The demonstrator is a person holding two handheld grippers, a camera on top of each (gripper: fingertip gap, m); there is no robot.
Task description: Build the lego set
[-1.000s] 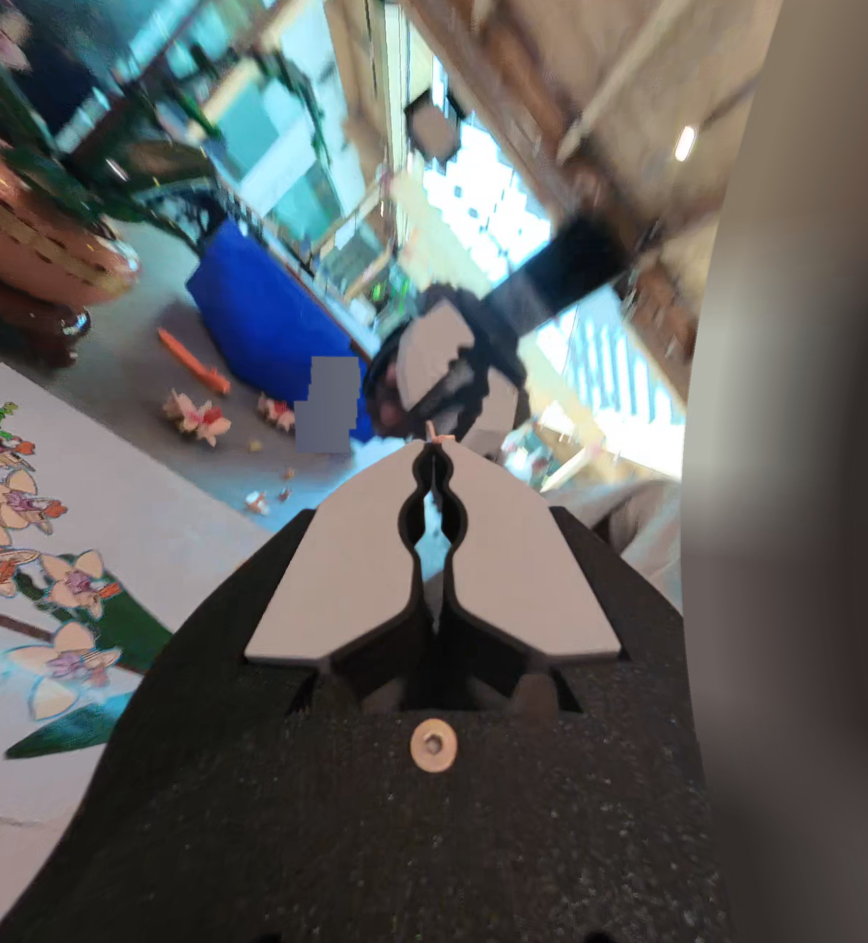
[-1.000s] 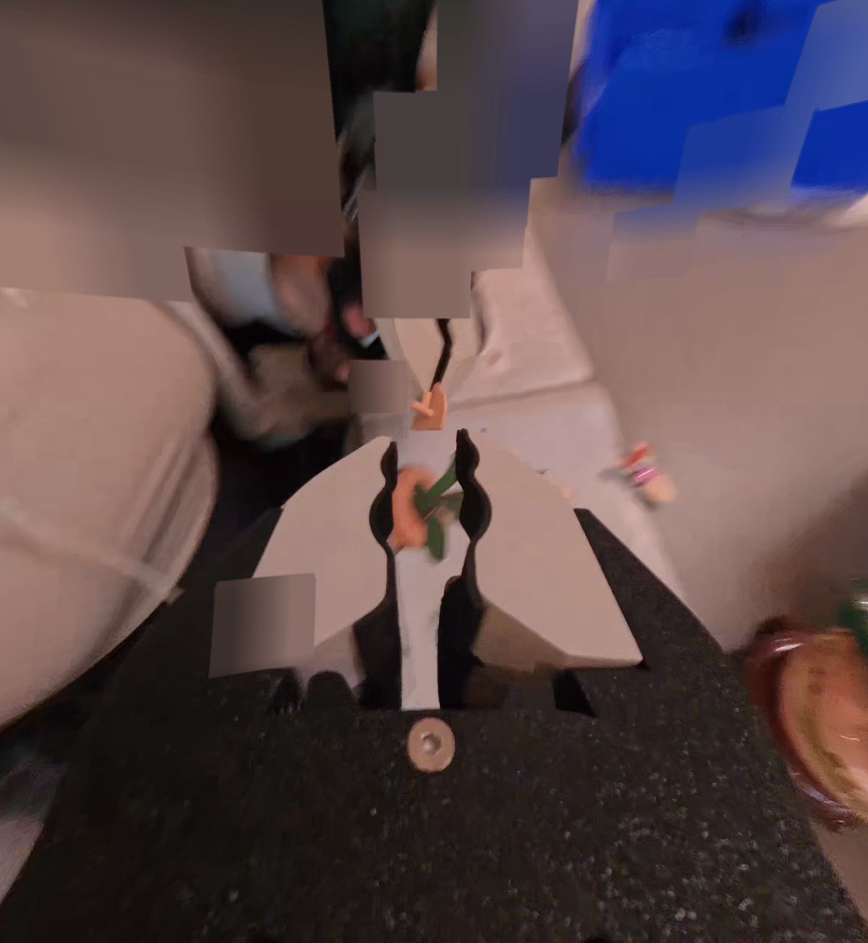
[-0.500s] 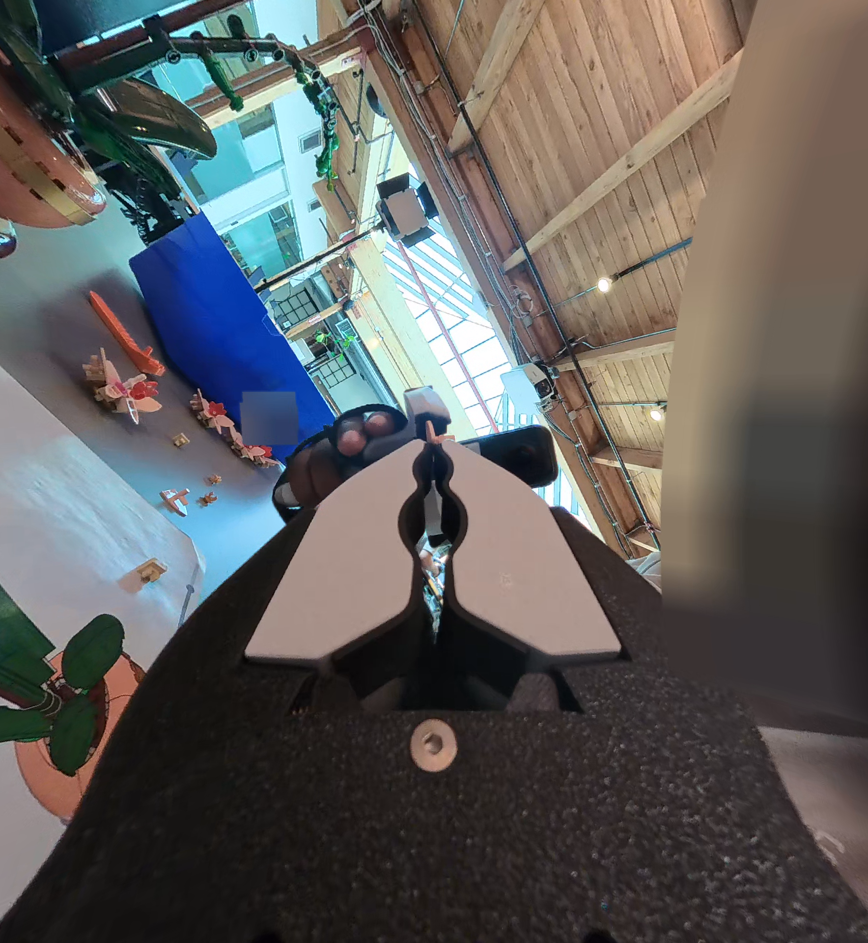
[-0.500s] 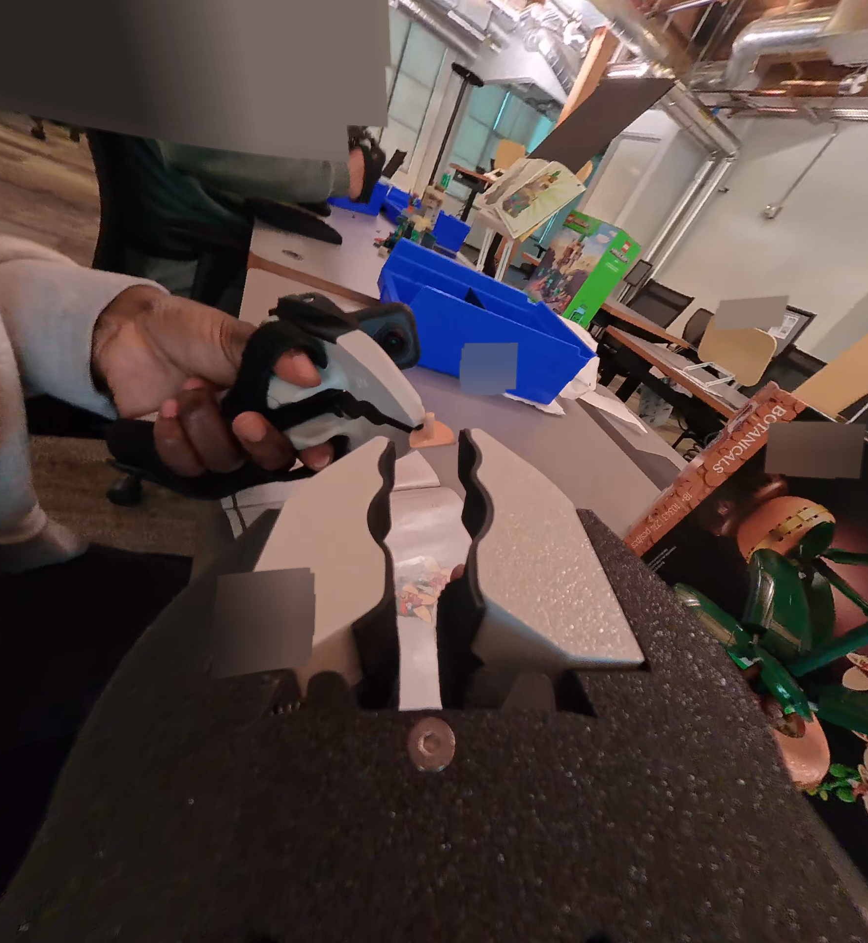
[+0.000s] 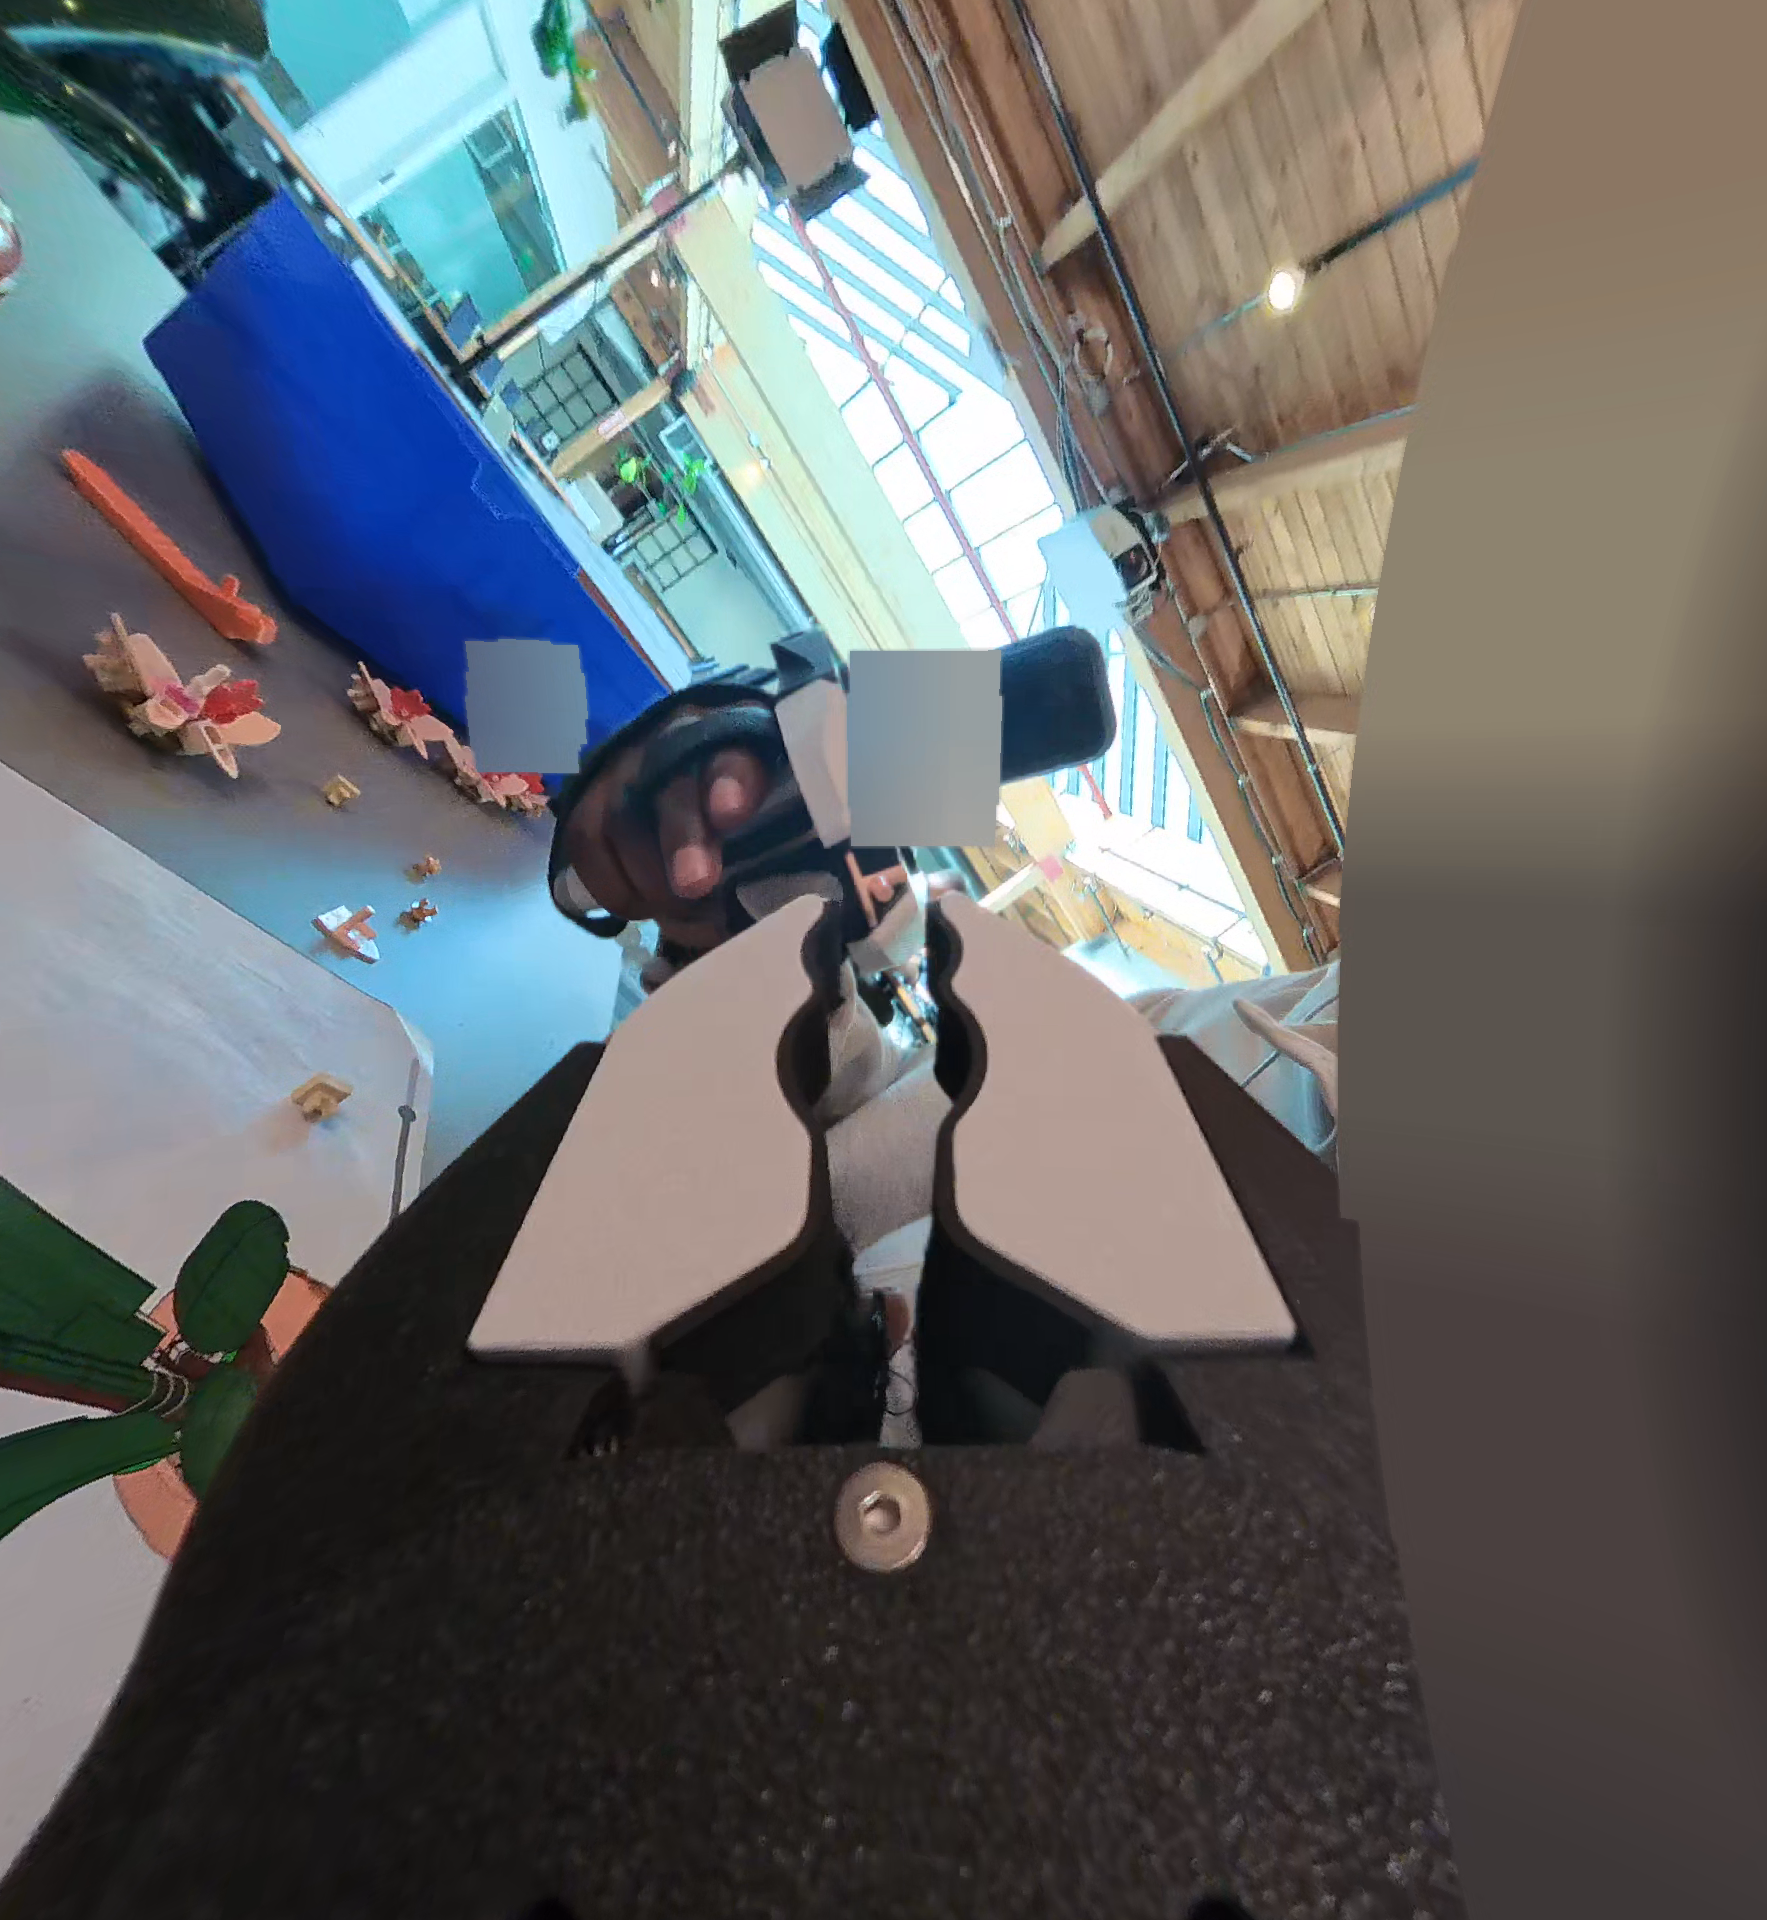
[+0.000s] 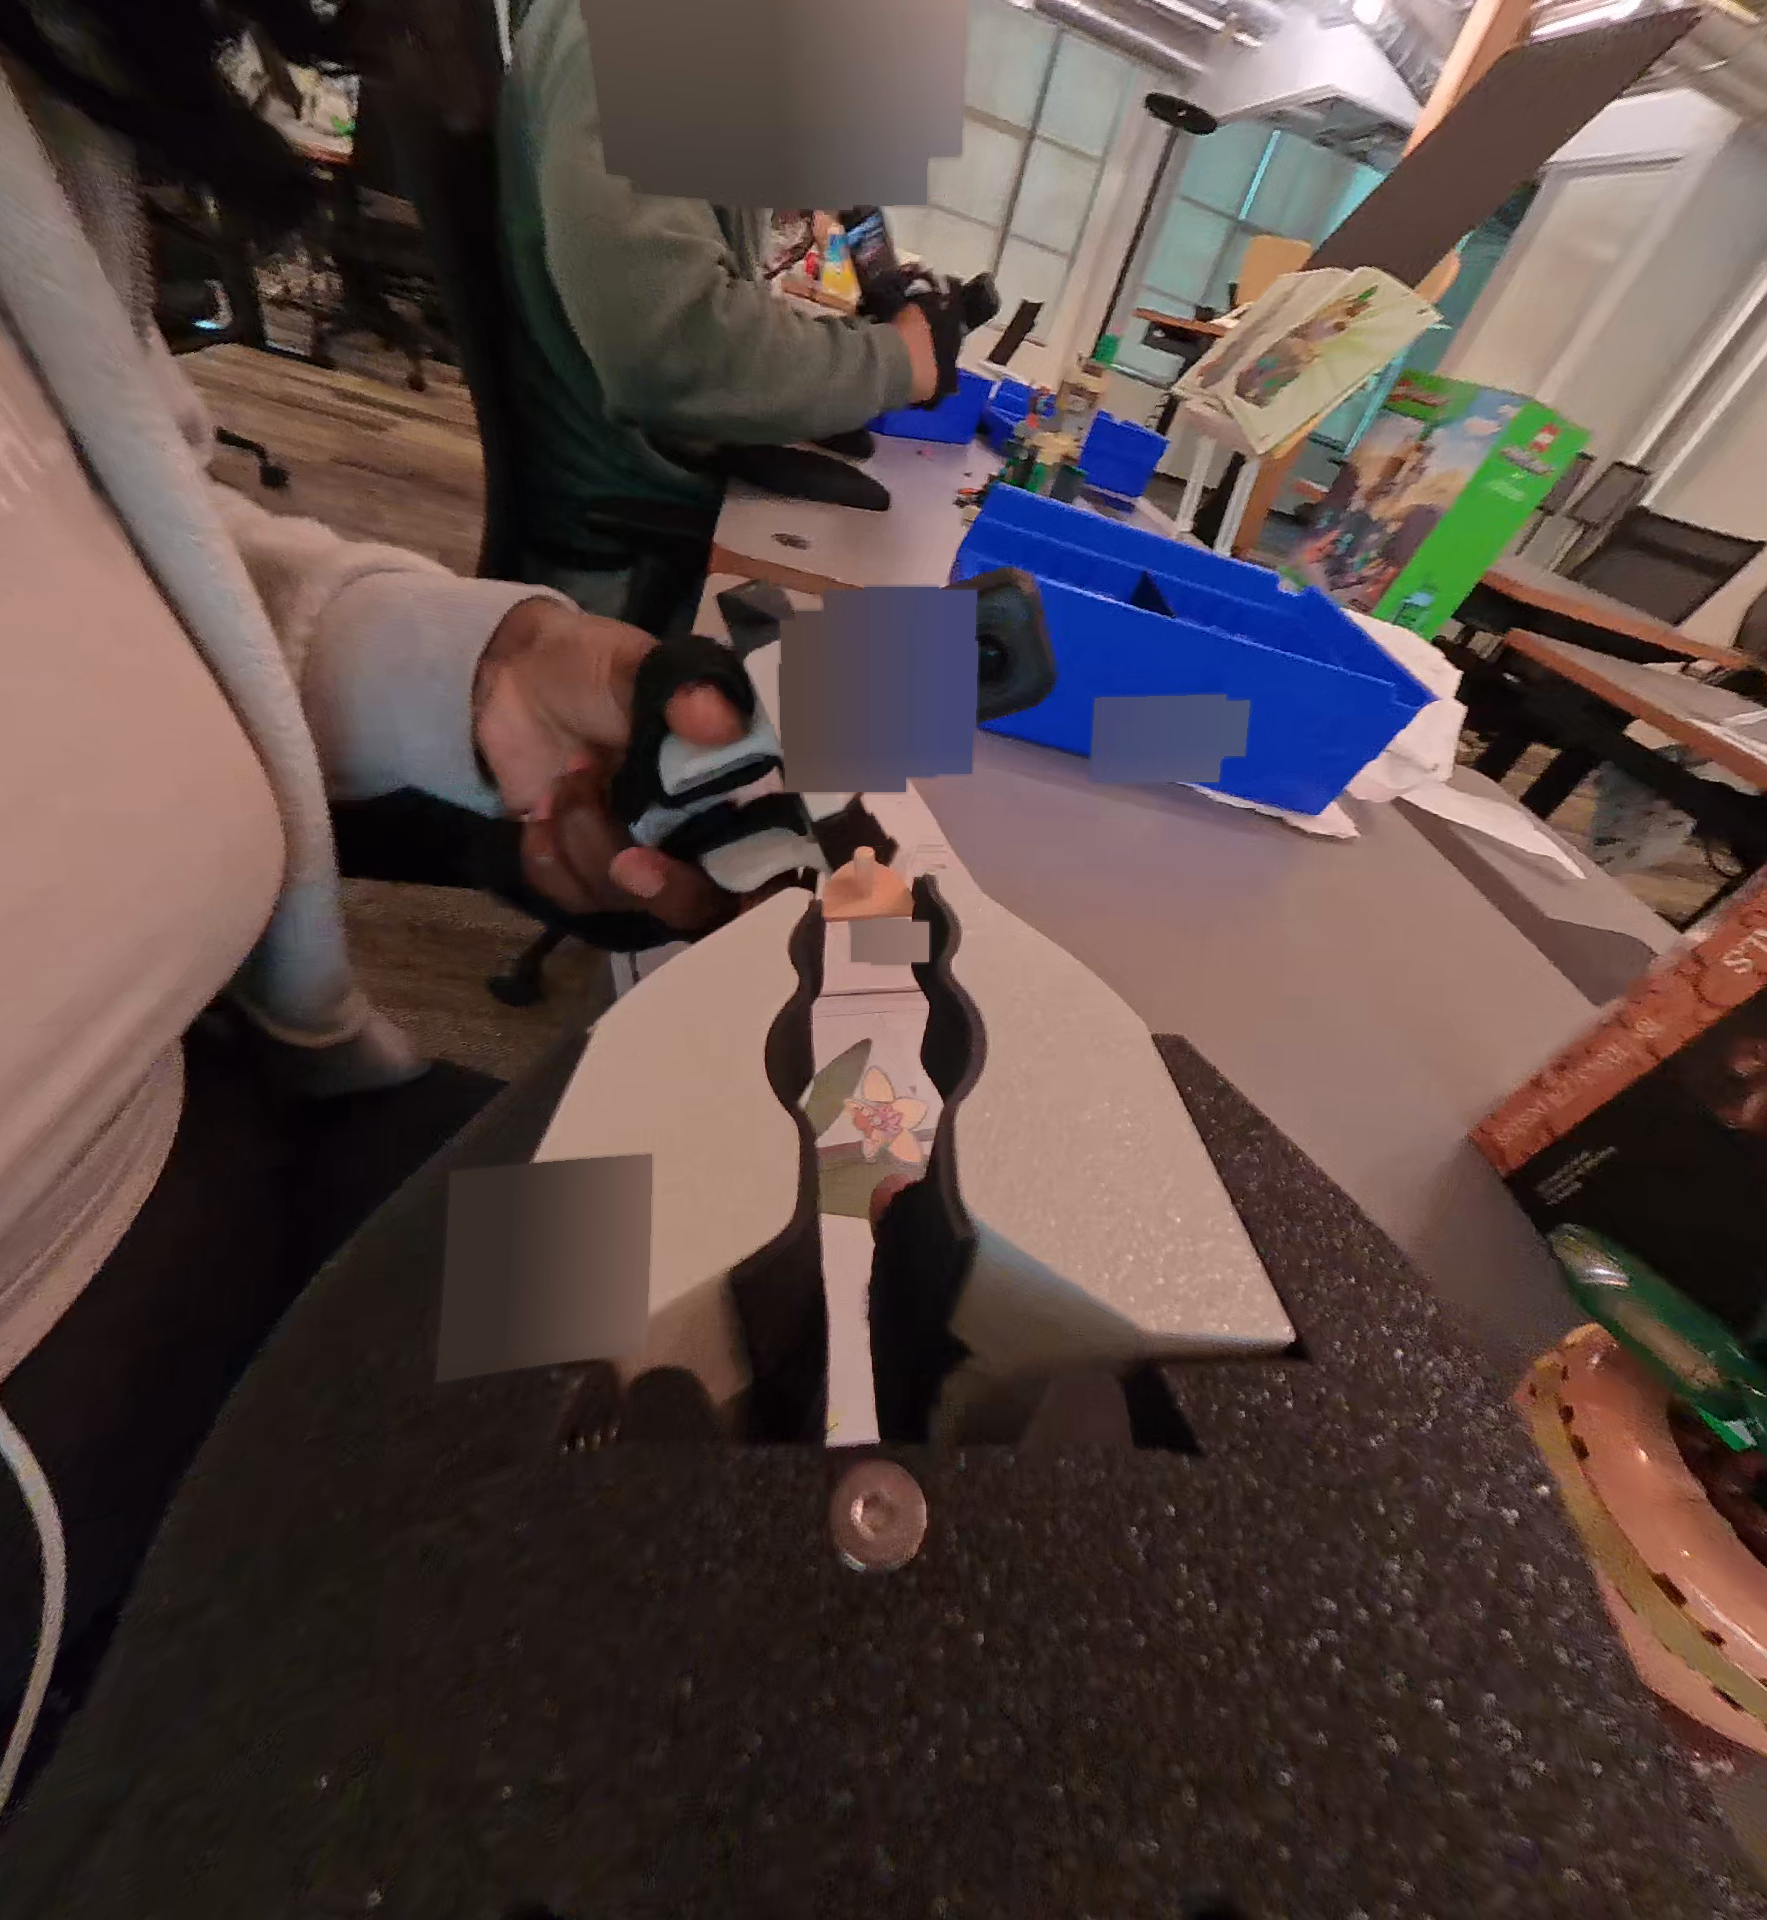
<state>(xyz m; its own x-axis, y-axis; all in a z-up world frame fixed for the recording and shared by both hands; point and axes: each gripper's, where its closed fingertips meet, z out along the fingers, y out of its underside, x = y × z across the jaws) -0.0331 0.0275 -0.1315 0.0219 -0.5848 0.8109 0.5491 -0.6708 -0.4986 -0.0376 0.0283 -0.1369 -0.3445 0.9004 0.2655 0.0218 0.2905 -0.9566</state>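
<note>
A small tan lego piece [image 6: 863,894] with a peg on top sits between the tips of my right gripper [image 6: 866,912], which is shut on it in the air above the instruction booklet [image 6: 874,1122]. My left gripper [image 5: 881,914] is open and empty, its tips just short of that piece [image 5: 877,883]. In the right wrist view the left gripper [image 6: 754,831] shows close behind the piece, held by a hand. In the left wrist view the right gripper's fingers [image 5: 791,894] face mine.
A grey table [image 5: 505,987] carries pink and white flower assemblies [image 5: 183,707], an orange separator tool [image 5: 162,551], several loose small pieces [image 5: 349,925] and a blue bin [image 6: 1222,675]. The set's box [image 6: 1689,1091] and a brown pot model [image 6: 1689,1538] stand right. Another person [image 6: 650,312] works behind.
The left gripper, shut on the tan piece before, has opened and let it go. The right gripper has closed on the piece. Both grippers have steadied after a fast swing.
</note>
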